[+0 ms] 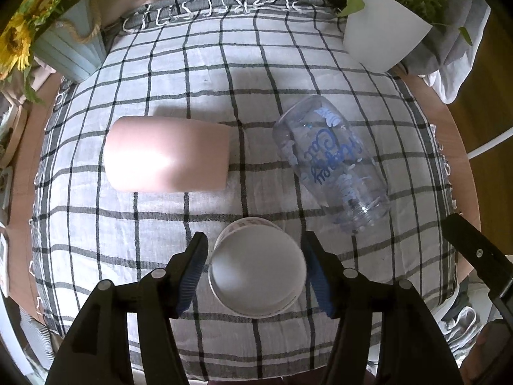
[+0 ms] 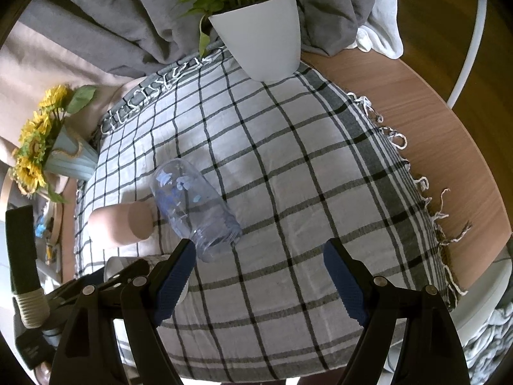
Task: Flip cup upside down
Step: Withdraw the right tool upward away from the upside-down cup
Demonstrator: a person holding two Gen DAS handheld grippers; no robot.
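Left gripper sits wide around the upright white paper cup, pads not touching. Right gripper wide, holding nothing. Clear glass jar with blue cursive writing I can't read lies on its side.

light: soft, dim daylight | glare: bright patch on pink cup | shadows: faint, diffuse on checked cloth | distortion: strong fisheye bending, dark vignette corners | focus: centre sharp, edges soft in both views

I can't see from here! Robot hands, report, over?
Left gripper open around white cup. Right gripper open, empty. Clear bottle lying nearby.
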